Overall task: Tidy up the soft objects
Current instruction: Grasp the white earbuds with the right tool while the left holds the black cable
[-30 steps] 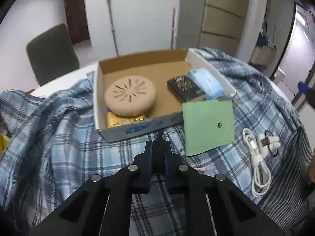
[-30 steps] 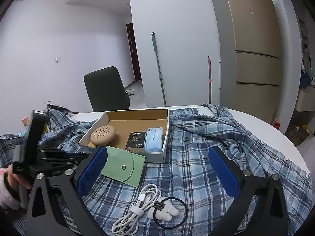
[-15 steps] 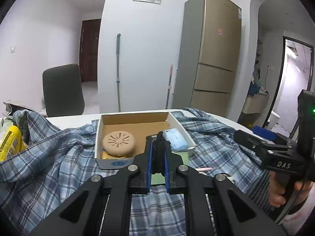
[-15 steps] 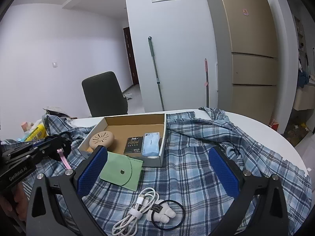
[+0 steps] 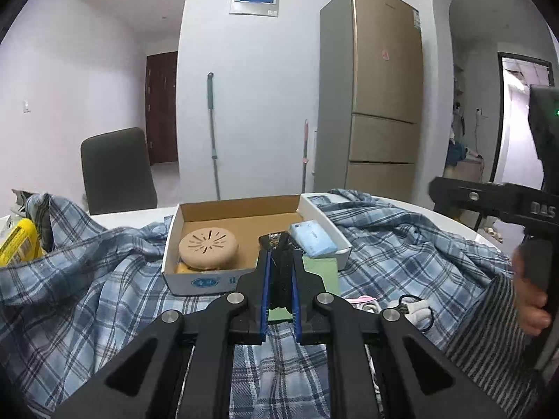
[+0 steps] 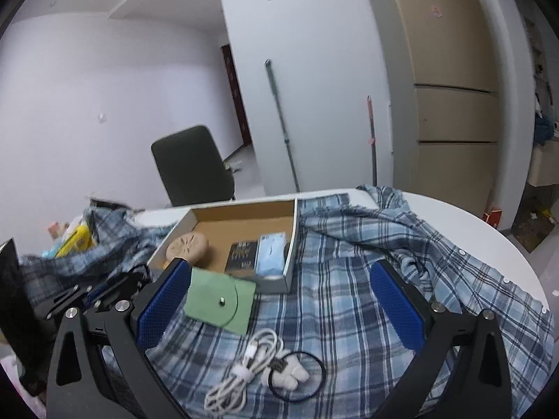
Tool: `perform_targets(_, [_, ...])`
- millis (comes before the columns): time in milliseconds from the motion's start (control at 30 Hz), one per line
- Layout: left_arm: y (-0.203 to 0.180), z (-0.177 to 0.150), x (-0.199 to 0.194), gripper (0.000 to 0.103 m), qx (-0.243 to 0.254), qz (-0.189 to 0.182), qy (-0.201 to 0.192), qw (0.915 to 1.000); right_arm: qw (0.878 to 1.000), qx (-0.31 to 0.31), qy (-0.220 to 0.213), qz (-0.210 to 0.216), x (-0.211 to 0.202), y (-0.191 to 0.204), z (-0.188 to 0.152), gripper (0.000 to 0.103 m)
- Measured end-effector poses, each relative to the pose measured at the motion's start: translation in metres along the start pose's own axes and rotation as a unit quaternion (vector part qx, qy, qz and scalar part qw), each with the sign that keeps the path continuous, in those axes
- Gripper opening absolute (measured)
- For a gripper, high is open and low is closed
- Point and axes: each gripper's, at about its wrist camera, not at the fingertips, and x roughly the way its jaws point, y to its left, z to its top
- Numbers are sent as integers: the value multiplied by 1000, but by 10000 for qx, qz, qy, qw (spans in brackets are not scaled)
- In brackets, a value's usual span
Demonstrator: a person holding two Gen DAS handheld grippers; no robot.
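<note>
An open cardboard box (image 5: 241,209) (image 6: 244,209) sits on a blue plaid cloth (image 5: 87,279) (image 6: 349,296). It holds a round tan cushion (image 5: 208,247) (image 6: 186,246), a black packet (image 6: 241,254) and a light blue tissue pack (image 5: 312,238) (image 6: 269,253). A green pouch (image 6: 220,300) (image 5: 323,272) lies in front of the box. My left gripper (image 5: 280,279) is shut on a dark soft item, held above the cloth before the box. My right gripper (image 6: 279,300) is open and empty above the cloth.
A white cable (image 6: 244,370) and a black ring with a white piece (image 6: 297,377) lie near the front. A yellow object (image 5: 15,246) is at far left. A dark chair (image 5: 117,171) stands behind the table. A fridge (image 5: 380,104) stands at the back.
My left gripper has tilted up and pulled back, so the box looks farther and lower. My right gripper has moved slightly closer to the pouch and cable.
</note>
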Motion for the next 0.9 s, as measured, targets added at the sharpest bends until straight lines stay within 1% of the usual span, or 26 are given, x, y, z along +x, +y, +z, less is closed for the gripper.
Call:
perform_targets(100, [0,0,-5,11,5,49,-143,9999,9998,-118,182,5,0,0,-5,101])
perform_targets(133, [0,0,-7,11,13,69,-197,9998,9996,-148,249,-8,0,0,-8,98])
perform_targets(167, [-1,0,-9,11,35,97,-246,9996,9992,-186,346,8,2,1,-11,93])
perform_targets(200, [-2,0,-10,11,62,129,-284,9995,9987,-225,451,22,4,2,-15,90])
perform_targets(233, [-2,0,-11,11,79,134,-314,9994,9979,-274,586,16,8,3,-19,88])
perform_targets(333, [-1,0,-14,11,85,136,-357,9992,9933,-382,1089,69,20,7,-31,84])
perform_targets(367, [-1,0,-14,11,79,140,-362,9992,9915,-375,1240,79,24,7,-35,80])
perform_targets(433, [0,1,-14,11,57,151,-353,9992,9881,-357,1495,80,32,7,-44,76])
perform_targets(500, [1,1,-14,11,34,155,-335,9993,9843,-398,1721,36,39,8,-51,76])
perform_targets(533, [1,1,-14,11,23,157,-334,9993,9833,-401,1773,34,41,7,-55,74])
perform_targets(600, [3,1,-14,11,4,162,-326,9993,9810,-378,1902,60,47,6,-61,69])
perform_targets(667, [3,1,-13,11,1,163,-306,9994,9787,-355,2022,65,52,4,-64,56])
perform_targets(767, [5,2,-12,11,15,131,-264,9996,9734,-372,2260,29,61,5,-70,47])
perform_targets(800, [5,1,-12,11,19,139,-242,9996,9714,-391,2342,38,64,5,-72,45])
perform_targets(867, [5,1,-11,11,0,158,-235,9996,9689,-390,2445,37,67,5,-74,38])
perform_targets(900, [5,1,-11,11,8,160,-231,9996,9680,-362,2484,24,68,4,-75,37])
